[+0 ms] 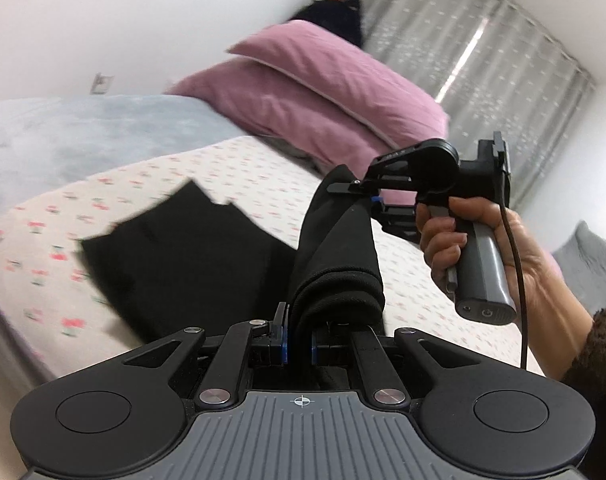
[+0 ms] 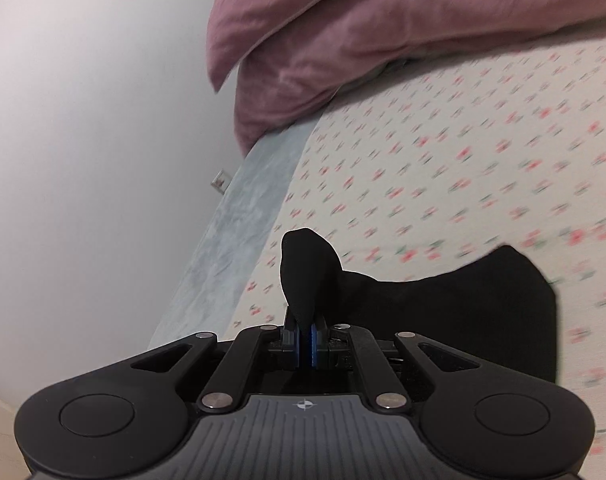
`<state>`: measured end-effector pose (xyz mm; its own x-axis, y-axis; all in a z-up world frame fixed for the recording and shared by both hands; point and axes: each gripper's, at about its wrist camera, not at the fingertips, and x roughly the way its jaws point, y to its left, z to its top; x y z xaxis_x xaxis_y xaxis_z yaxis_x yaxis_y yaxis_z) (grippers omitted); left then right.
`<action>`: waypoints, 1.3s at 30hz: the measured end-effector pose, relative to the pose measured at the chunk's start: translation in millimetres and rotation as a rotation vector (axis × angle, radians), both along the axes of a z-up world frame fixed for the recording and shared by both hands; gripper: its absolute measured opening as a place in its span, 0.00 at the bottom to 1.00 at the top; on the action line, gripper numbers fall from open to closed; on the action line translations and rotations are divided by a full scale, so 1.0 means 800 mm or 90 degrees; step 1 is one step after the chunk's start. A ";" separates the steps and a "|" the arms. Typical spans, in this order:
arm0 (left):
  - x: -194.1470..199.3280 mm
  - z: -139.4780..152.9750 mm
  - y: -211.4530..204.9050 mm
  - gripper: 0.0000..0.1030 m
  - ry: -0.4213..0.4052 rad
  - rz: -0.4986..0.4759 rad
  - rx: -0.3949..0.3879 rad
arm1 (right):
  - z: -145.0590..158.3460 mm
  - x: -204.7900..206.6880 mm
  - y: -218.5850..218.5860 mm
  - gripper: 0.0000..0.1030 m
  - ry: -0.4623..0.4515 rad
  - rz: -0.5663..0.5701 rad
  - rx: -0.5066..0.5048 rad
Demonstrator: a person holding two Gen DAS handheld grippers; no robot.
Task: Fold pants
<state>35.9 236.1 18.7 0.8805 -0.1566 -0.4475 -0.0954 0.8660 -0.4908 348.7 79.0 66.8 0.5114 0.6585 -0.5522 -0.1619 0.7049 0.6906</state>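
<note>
The black pants (image 1: 175, 252) hang above a floral bed sheet (image 1: 263, 168), partly lifted. My left gripper (image 1: 300, 344) is shut on a thick folded edge of the pants. The cloth stretches up from it to my right gripper (image 1: 363, 196), held in a hand at the right, which is shut on another part of the same edge. In the right wrist view the right gripper (image 2: 305, 340) pinches a black fold, and the rest of the pants (image 2: 463, 312) trails off to the right over the sheet.
Two mauve pillows (image 1: 323, 92) lie at the head of the bed, also seen in the right wrist view (image 2: 363, 40). A light blue blanket (image 1: 83, 132) lies along the wall side. Grey curtains (image 1: 483, 40) hang behind. A white wall (image 2: 83, 120) borders the bed.
</note>
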 end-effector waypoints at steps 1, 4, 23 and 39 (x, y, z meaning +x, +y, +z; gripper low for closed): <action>0.001 -0.002 0.012 0.07 0.007 0.008 -0.007 | -0.005 0.004 0.013 0.05 0.006 0.004 0.003; 0.009 -0.011 0.048 0.07 0.026 0.034 -0.029 | -0.017 0.010 0.046 0.06 0.022 0.012 0.008; 0.031 -0.004 0.123 0.78 0.061 0.052 0.154 | -0.002 -0.033 0.054 0.62 -0.055 0.093 -0.086; 0.156 -0.030 0.140 0.95 0.151 -0.141 0.168 | -0.062 -0.113 -0.092 0.81 -0.043 0.026 -0.090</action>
